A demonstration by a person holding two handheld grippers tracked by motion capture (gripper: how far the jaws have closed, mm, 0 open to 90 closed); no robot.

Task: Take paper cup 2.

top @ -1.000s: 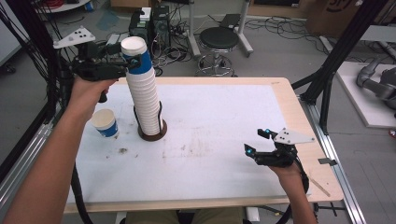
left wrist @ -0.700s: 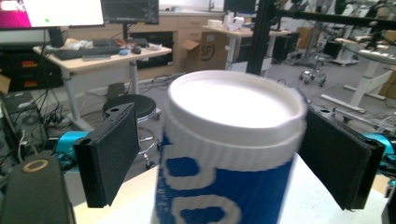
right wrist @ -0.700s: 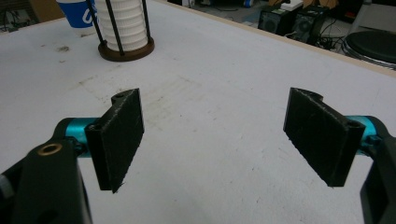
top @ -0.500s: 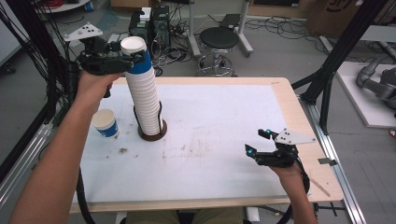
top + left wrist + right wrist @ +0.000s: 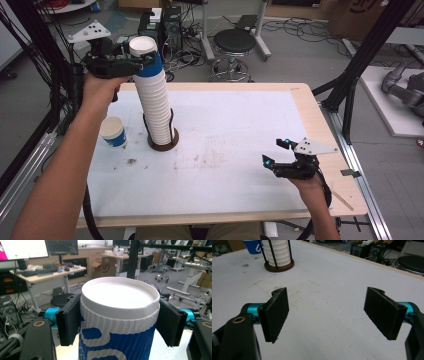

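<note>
Blue-and-white paper cup [image 5: 113, 132] stands alone on the tabletop [image 5: 235, 135] at the left, just beside the cup stack [image 5: 155, 105] rising tilted from its dark round holder [image 5: 163, 143]. At the stack's top, the left gripper [image 5: 142, 61] clamps its jaws on the top cup [image 5: 119, 322] — one pad on each side below the rim. Well apart, low at the right edge, the right gripper [image 5: 278, 153] has its jaws spread wide — nothing between them.

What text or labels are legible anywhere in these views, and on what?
"SF": cardboard box under the back desk, left gripper view; may be only part of the print.
Blue print on the top cup held in the left gripper: shapes, unreadable.
Blue print on the lone cup: too small.
Monitor screens: blurred.
</note>
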